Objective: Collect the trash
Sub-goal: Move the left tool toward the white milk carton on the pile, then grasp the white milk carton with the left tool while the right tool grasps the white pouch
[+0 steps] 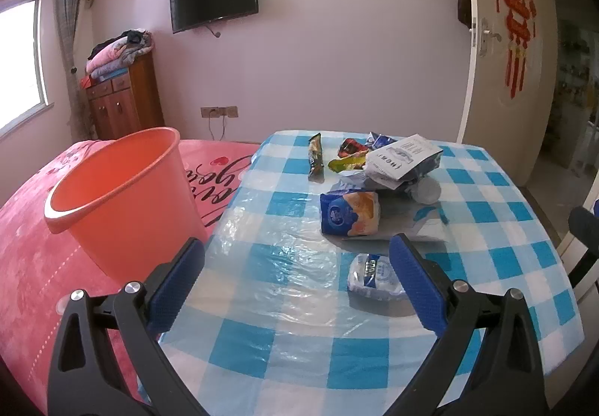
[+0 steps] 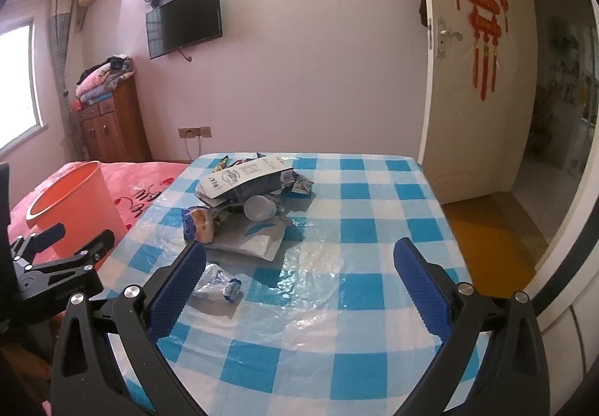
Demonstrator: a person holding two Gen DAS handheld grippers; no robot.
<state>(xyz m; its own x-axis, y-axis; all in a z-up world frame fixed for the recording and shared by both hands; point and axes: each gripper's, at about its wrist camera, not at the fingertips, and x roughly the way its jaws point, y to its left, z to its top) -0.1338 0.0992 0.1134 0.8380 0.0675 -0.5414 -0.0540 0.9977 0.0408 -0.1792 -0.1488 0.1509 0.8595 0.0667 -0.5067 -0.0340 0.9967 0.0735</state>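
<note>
bucket (image 1: 116,191) on bed (image 1: 33,266) left of table (image 1: 486,288), wrapper pile (image 1: 393,169) far-centre on table (cup (image 2: 258,208) under it), crumpled wrapper (image 1: 374,279) nearest

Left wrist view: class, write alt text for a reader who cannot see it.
An open left gripper hovers over a blue-checked table strewn with snack wrappers. An empty orange bucket stands at the table's left edge, beside a pink bed.

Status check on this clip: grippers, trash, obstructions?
Left gripper open, empty. Right gripper open, empty. Wrappers piled on table; bucket beside. Nothing blocking.
</note>
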